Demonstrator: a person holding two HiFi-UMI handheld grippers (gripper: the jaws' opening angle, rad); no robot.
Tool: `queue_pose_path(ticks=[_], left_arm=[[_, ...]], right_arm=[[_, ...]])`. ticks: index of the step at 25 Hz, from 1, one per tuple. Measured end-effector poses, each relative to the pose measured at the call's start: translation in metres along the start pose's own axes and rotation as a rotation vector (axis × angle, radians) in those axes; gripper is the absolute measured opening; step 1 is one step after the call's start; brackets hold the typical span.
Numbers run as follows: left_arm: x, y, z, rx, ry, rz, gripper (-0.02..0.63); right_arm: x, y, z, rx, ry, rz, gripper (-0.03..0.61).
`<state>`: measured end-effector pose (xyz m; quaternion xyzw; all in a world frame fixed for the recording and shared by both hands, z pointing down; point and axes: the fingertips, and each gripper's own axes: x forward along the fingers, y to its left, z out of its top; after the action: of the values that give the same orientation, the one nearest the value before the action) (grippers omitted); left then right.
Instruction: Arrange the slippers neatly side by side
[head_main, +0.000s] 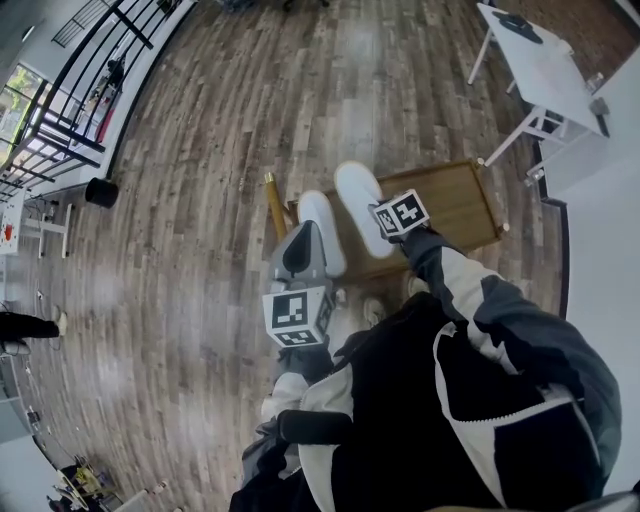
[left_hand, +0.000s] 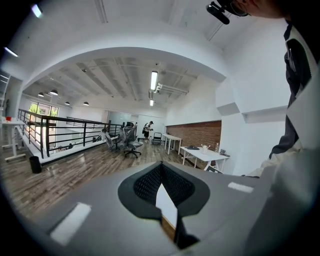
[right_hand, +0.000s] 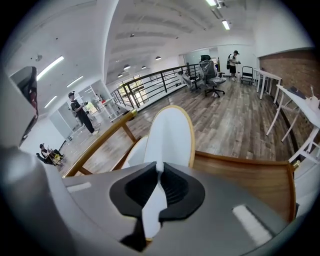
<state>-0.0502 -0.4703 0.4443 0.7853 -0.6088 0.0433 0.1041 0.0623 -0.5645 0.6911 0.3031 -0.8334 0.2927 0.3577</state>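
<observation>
Two white slippers lie side by side on a low wooden table (head_main: 455, 205). My right gripper (head_main: 380, 216) is shut on the near end of the right slipper (head_main: 358, 198). In the right gripper view that slipper (right_hand: 171, 132) stretches ahead from the right gripper (right_hand: 159, 167), with the left slipper (right_hand: 134, 152) beside it. My left gripper (head_main: 303, 234) hovers over the near part of the left slipper (head_main: 330, 240). In its own view the left gripper (left_hand: 161, 169) has its jaws together. A white sliver (left_hand: 167, 205) shows through the slot below them. Whether they pinch that slipper is hidden.
A wooden rail (head_main: 273, 203) juts from the table's left side. A white desk (head_main: 545, 65) stands at the far right, a black bin (head_main: 101, 192) and a black railing (head_main: 90, 75) at the left. Office chairs (left_hand: 131, 140) stand far off on the plank floor.
</observation>
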Motion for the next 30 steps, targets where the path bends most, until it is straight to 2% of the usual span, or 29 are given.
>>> queue_pose_path(ticks=[11,18,24,27,29,30], left_arm=[[0.0,-0.002,-0.007,0.003,0.007,-0.01,0.012],[-0.003,0.007,-0.016,-0.006,0.045,0.019,0.012],[-0.005,0.02,-0.023,-0.002,0.045,0.028,0.011],[-0.006,0.025,-0.026,-0.008,0.052,0.031,0.011],[-0.004,0.025,-0.026,-0.009,0.053,0.028,0.011],[-0.004,0.025,-0.026,-0.008,0.053,0.025,0.012]], right_arm=[[0.051,0.003,-0.028,0.063,0.088,-0.019,0.025],[0.081,-0.004,-0.043,0.101,0.146,-0.039,0.025],[0.096,-0.004,-0.051,0.1,0.177,-0.049,0.025],[0.102,0.002,-0.054,0.066,0.193,-0.037,0.039],[0.102,0.003,-0.055,0.051,0.2,-0.03,0.084],[0.103,0.003,-0.055,0.043,0.202,-0.03,0.087]])
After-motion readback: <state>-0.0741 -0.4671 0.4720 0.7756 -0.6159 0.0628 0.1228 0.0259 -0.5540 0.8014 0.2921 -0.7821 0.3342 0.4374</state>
